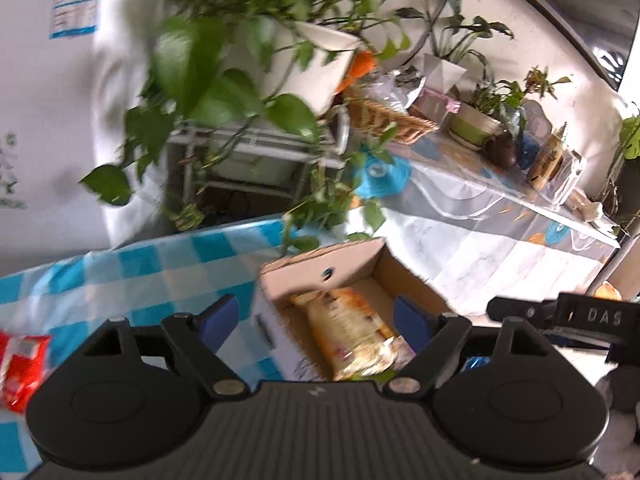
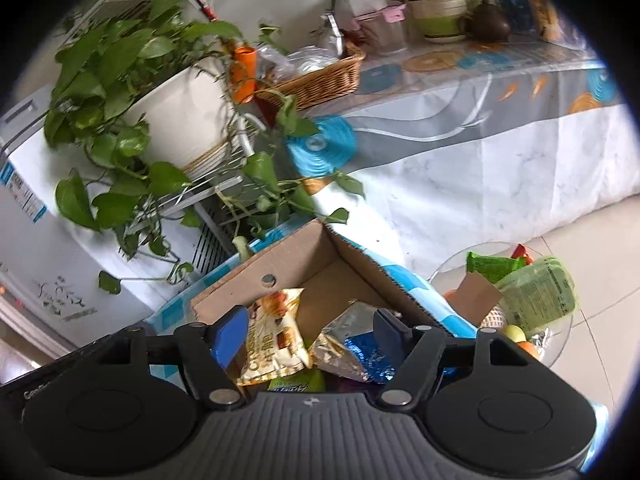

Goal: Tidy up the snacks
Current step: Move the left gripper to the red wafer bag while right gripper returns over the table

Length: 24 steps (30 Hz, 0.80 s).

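One cardboard box (image 2: 304,272), three snack packets inside (image 2: 276,336), one wicker basket (image 2: 320,80)

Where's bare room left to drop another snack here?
Free: the cardboard box floor at its far corner, beyond the yellow snack bag, and the checked tablecloth between the box and red packet. Crowded: the box's near end and the glass bowl.

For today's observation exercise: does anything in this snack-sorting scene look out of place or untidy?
Mostly tidy. Packets lie loosely in the cardboard box. One red packet sits alone on the checked cloth, outside the box. Both grippers, left and right, are open and hold nothing.
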{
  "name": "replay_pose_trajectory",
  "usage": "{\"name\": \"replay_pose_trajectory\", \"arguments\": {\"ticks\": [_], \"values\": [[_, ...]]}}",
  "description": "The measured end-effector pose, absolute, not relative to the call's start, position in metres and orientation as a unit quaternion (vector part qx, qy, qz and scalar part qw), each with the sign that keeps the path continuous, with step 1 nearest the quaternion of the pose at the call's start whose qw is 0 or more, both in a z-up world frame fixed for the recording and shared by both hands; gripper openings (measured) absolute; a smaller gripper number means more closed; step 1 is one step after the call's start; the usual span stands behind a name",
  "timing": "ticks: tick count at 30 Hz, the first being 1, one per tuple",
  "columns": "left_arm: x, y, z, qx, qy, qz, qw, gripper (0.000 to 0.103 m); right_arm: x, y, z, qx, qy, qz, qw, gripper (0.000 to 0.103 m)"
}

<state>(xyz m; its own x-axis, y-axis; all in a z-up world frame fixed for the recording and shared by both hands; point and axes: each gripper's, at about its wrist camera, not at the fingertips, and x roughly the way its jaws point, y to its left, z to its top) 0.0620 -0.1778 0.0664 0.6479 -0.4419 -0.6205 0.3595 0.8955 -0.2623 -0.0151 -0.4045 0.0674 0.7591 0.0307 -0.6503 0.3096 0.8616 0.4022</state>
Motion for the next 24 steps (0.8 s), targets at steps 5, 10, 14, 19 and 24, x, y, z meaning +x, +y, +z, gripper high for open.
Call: {"name": "replay_pose_trajectory", "arguments": {"ticks": [5, 10, 14, 19, 24], "values": [[0.05, -0.145, 0.058, -0.053, 0.366, -0.202, 0.907, 0.085, -0.013, -0.388, 0.067, 0.223, 0.343, -0.052, 0.911, 0.076], [0.037, -0.115, 0.049, -0.049, 0.376, -0.187, 0.906, 0.085, -0.014, -0.371, 0.067, 0.194, 0.342, -0.03, 0.919, 0.076], [0.027, -0.096, 0.042, -0.043, 0.384, -0.183, 0.904, 0.086, -0.02, -0.358, 0.068, 0.178, 0.338, -0.014, 0.924, 0.076], [0.017, -0.068, 0.03, -0.041, 0.397, -0.172, 0.9, 0.088, -0.032, -0.337, 0.07, 0.157, 0.331, 0.007, 0.93, 0.076], [0.021, -0.036, 0.023, -0.059, 0.405, -0.136, 0.902, 0.088, -0.053, -0.309, 0.067, 0.134, 0.332, 0.037, 0.933, 0.076]]}}
